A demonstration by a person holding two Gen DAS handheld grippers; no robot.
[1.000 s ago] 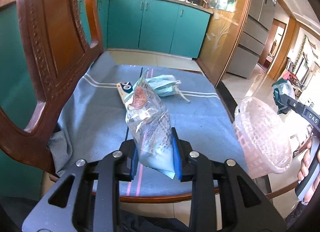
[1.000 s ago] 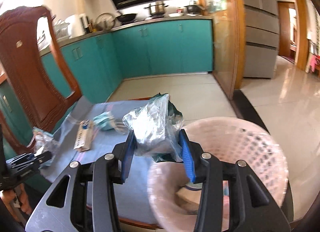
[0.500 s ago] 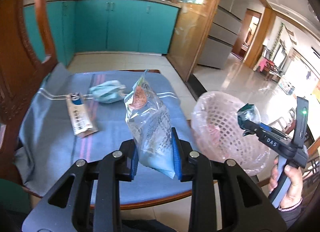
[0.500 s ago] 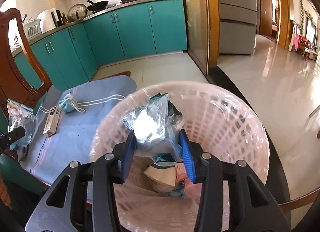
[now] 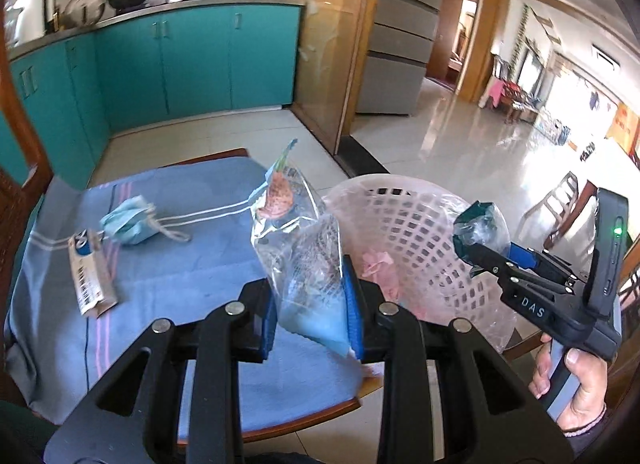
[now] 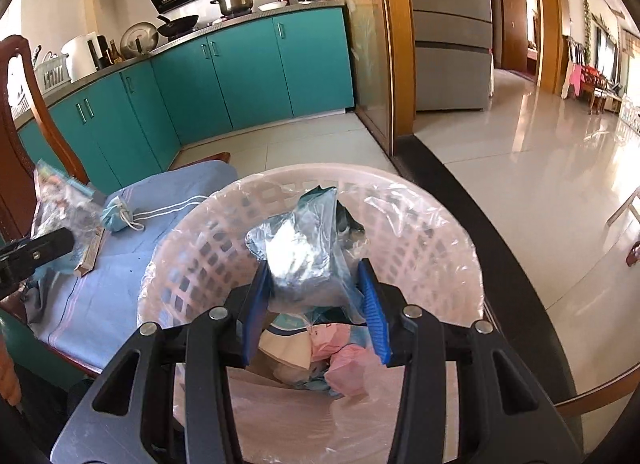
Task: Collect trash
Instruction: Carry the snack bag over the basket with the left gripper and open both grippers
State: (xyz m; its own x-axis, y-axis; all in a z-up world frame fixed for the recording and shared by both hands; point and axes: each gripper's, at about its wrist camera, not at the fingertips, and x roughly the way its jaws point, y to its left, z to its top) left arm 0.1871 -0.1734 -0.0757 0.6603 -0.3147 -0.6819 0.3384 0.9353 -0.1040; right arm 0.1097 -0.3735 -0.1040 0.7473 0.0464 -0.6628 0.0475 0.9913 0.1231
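My left gripper (image 5: 310, 306) is shut on a clear plastic snack bag (image 5: 296, 248) and holds it above the blue cloth (image 5: 192, 264), beside the pink basket (image 5: 404, 216). My right gripper (image 6: 318, 304) is shut on a crumpled silver and dark green wrapper (image 6: 302, 248), directly over the mouth of the pink basket (image 6: 440, 240), which is lined with clear plastic and holds pink and beige trash. The right gripper also shows in the left wrist view (image 5: 478, 242) above the basket's right rim. A crumpled blue face mask (image 5: 128, 222) and a flat beige wrapper (image 5: 90, 276) lie on the cloth.
A carved wooden chair back (image 6: 24, 136) stands at the left of the cloth-covered seat. Teal kitchen cabinets (image 5: 192, 60) are behind, with a shiny tiled floor (image 6: 540, 168) to the right.
My left gripper has swung right with the snack bag, close to the basket. My right gripper has moved with the wrapper from beside the basket to over its mouth.
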